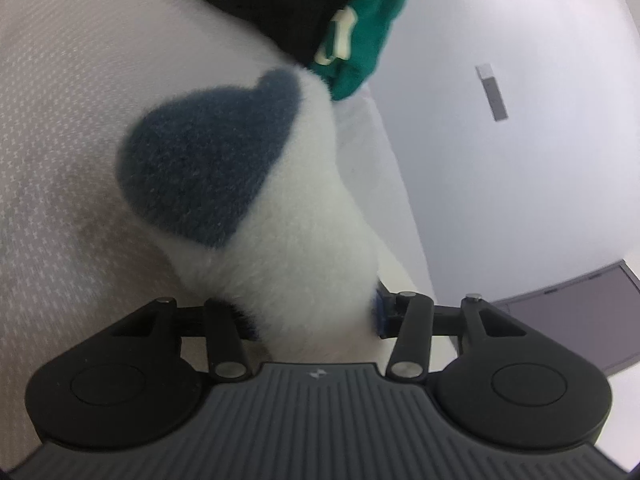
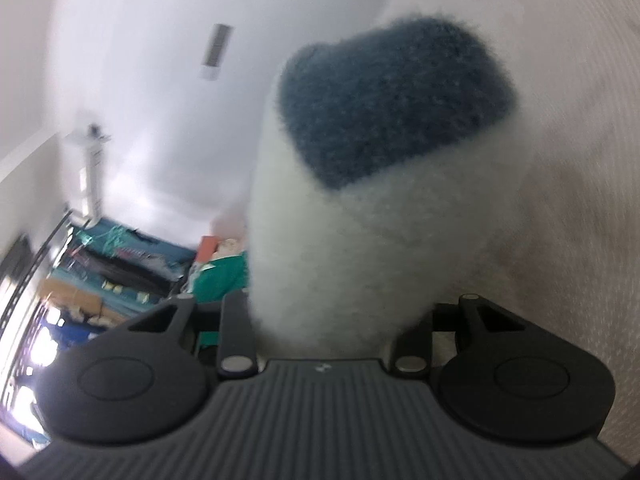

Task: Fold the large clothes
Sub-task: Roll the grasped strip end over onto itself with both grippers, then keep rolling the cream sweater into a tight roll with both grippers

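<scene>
A fluffy white garment (image 1: 288, 240) with a slate-blue patch (image 1: 208, 160) bunches up in front of the left wrist camera. My left gripper (image 1: 316, 320) is shut on it, and the cloth fills the gap and hides the fingertips. In the right wrist view another part of the fluffy white garment (image 2: 340, 248), with a blue patch (image 2: 392, 108), rises from between the jaws. My right gripper (image 2: 340, 320) is shut on that fold. Both bunches hang above the pale dotted bed cover (image 1: 60, 160).
A black and green pile of clothes (image 1: 372, 20) lies at the far end of the bed. A dark screen (image 1: 572, 312) sits low on the right beside a white wall. Left of my right gripper are cluttered racks of clothes (image 2: 100, 272) and a green garment (image 2: 220, 276).
</scene>
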